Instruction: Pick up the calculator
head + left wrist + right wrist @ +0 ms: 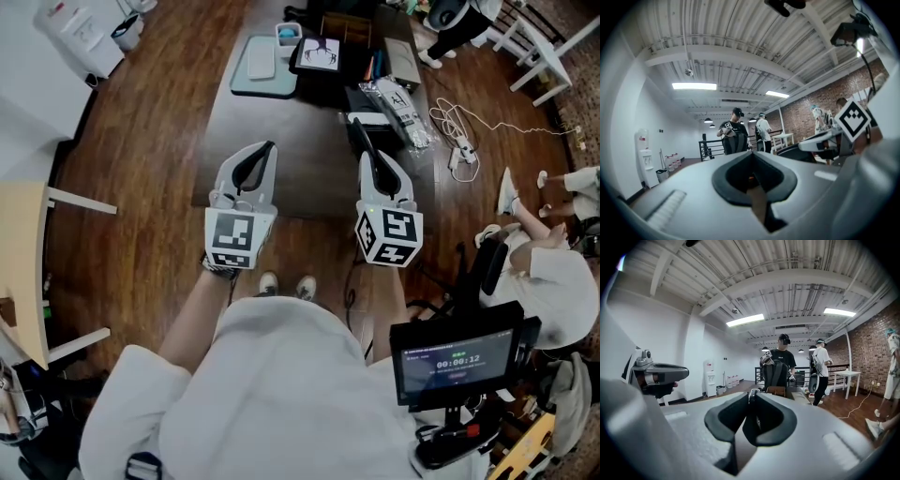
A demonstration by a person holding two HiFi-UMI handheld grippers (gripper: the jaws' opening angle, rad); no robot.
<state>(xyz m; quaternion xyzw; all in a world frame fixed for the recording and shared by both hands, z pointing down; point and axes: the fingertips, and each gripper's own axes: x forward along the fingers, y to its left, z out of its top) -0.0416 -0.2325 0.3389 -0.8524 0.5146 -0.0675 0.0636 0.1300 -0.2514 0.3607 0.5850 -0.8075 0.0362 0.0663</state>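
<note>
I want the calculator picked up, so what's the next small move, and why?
Probably tip the right gripper down toward the table: its view looks level, past the tabletop, and its jaws are together, empty.

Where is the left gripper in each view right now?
Head view: left gripper left of centre, above the near edge of the table.
Left gripper view: left gripper bottom centre, jaws together.
Right gripper view: left gripper at the left edge.
Shared landmark: white water dispenser.
</note>
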